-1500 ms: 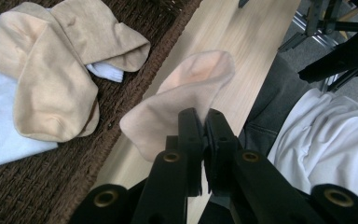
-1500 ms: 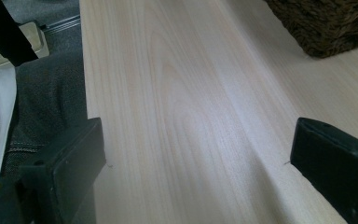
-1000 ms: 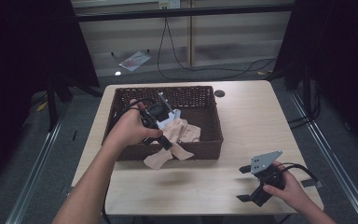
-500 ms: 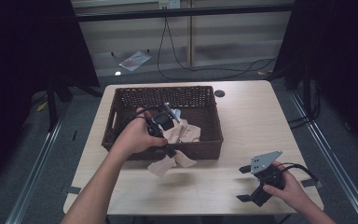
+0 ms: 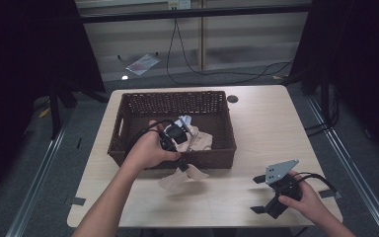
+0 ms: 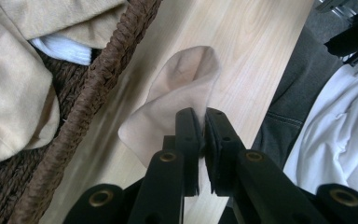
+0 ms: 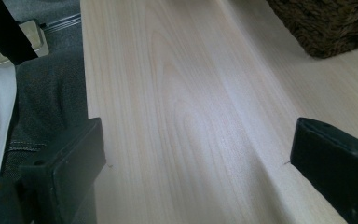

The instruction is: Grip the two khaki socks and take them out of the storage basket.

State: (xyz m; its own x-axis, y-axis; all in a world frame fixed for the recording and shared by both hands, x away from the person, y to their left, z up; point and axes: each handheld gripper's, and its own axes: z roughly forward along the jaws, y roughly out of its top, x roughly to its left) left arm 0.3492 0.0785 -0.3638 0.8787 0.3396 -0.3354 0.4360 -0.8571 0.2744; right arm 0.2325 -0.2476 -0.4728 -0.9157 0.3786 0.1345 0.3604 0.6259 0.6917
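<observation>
the step in hand looks like lifting a beige sock (image 6: 177,100) out of the wicker basket (image 5: 128,129) and bringing it down onto the table (image 5: 271,128) in front of it.

starting at the left: the left tongs (image 5: 178,159) are sitting in the person's left hand (image 5: 145,150) at the basket's near wall, jaws pointing down toward the table. in the left gripper view the two black jaws are pressing together on a fold of the sock — the fabric is pinched between them, and the rest of it is fanning out beyond the tips over the bare wood, just beside the basket's braided rim. in the high view the sock (image 5: 182,177) is draping below the tongs, seemingly touching the table just in front of the basket.

inside the basket, more beige cloth (image 5: 201,140) and something white (image 6: 65,48) are lying in a heap.

further right, the right tongs (image 5: 265,207) are resting near the table's front edge, well apart from the sock, jaws spread wide with nothing between them.

the next move, as i judge it, calls for carrying the sock clear of the basket wall and laying it flat — then letting go.
</observation>
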